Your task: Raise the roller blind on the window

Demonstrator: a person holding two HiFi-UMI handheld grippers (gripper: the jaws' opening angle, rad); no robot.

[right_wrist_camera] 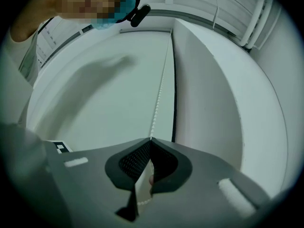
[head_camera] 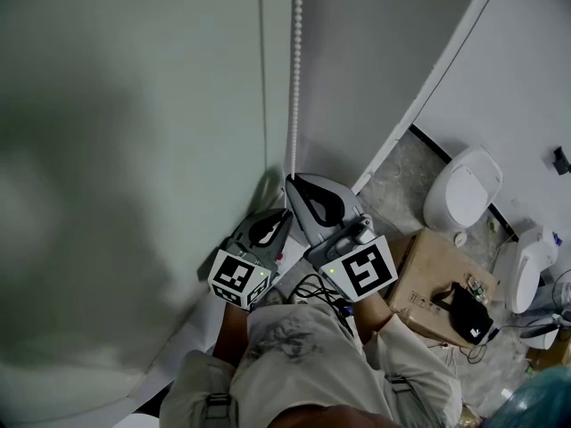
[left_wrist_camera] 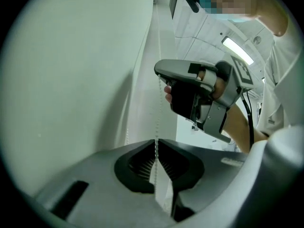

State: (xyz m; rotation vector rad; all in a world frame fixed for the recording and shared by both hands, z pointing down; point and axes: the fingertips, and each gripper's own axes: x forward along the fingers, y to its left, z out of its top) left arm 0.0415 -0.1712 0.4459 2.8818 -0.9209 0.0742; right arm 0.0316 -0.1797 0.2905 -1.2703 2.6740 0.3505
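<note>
A cardboard box [head_camera: 421,270] is being borne by the speckled grey floor [head_camera: 399,178]; a white rounded unit [head_camera: 462,190] and a second white unit [head_camera: 528,275] are being kept near it.

The pale grey roller blind [head_camera: 134,105] is hanging flat across the left side. Its white bead chain [head_camera: 294,69] is running taut, straight down beside its right edge.

The left claw [left_wrist_camera: 156,142] has its tips pinched on a white bead chain [left_wrist_camera: 157,113]. Farther up the chain, a hand [left_wrist_camera: 211,82] holds the right claw [left_wrist_camera: 159,72]. A pale flat surface [left_wrist_camera: 71,80] fills the left.
</note>
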